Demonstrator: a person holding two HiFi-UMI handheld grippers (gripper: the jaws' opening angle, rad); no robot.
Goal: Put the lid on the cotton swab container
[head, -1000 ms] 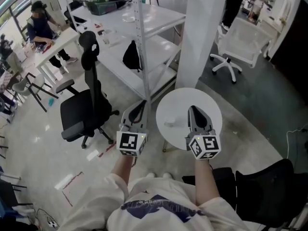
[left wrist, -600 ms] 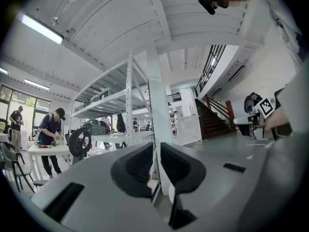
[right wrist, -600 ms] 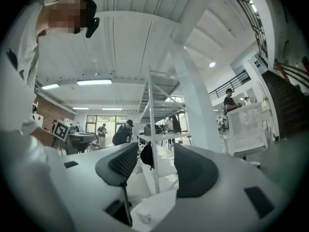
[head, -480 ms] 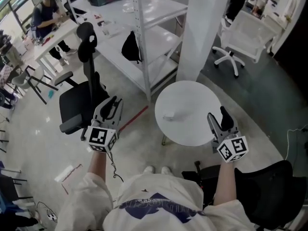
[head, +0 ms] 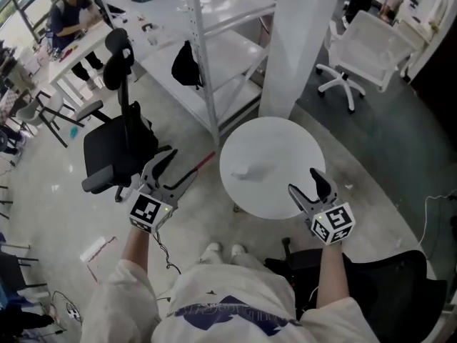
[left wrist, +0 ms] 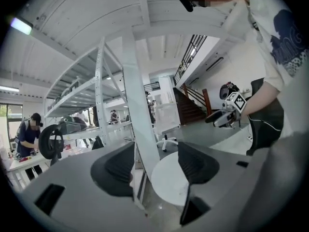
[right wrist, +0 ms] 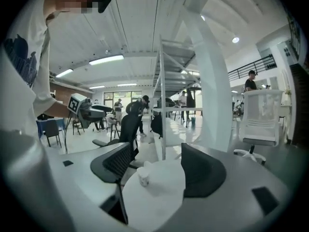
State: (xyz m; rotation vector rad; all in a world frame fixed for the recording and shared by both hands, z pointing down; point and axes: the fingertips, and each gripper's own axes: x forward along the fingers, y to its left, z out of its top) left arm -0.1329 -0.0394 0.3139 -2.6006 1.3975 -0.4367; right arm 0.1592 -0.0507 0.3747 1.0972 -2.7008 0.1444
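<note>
One cotton swab container (right wrist: 143, 176) stands toward the left edge of the single round tabletop (head: 285, 148); the pale shape just behind it may be the lid, though it is too small to tell. This looks like the approach. The left gripper (head: 182, 163) and the right gripper (head: 303, 179) have just spread their jaws, which hold nothing. Next they must reach in for the lid.
</note>
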